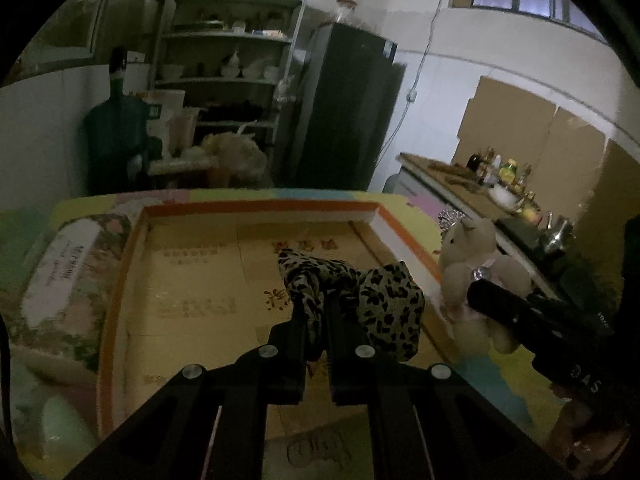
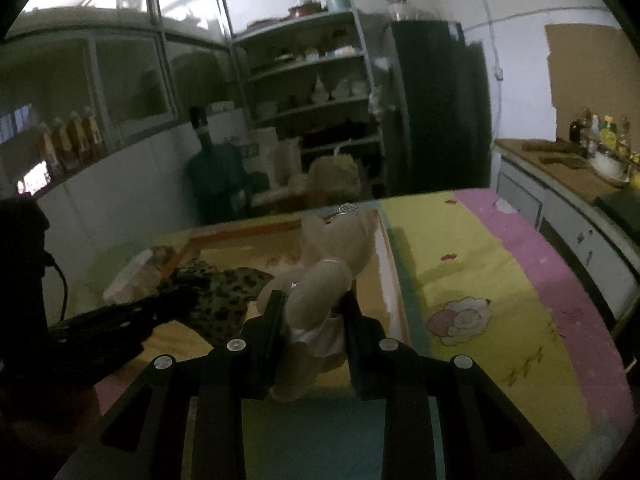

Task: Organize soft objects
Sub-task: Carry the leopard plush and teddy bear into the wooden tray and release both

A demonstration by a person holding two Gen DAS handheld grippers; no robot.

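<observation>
L gripper (image 1: 316, 312) clamped on my leopard-print fabric scarf (image 1: 360, 292), R gripper (image 2: 314, 312) on beige plush bear (image 2: 332, 256); both over orange-rimmed cardboard tray (image 1: 256, 210), prob for dropping in.

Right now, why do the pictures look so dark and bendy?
Left wrist view: the room is dim, the fisheye lens curves the shelves, corners go black, and the leopard cloth in the left tongs is fairly sharp. Right wrist view: same dimness and bending; the teddy bear looks slightly smeared.
</observation>
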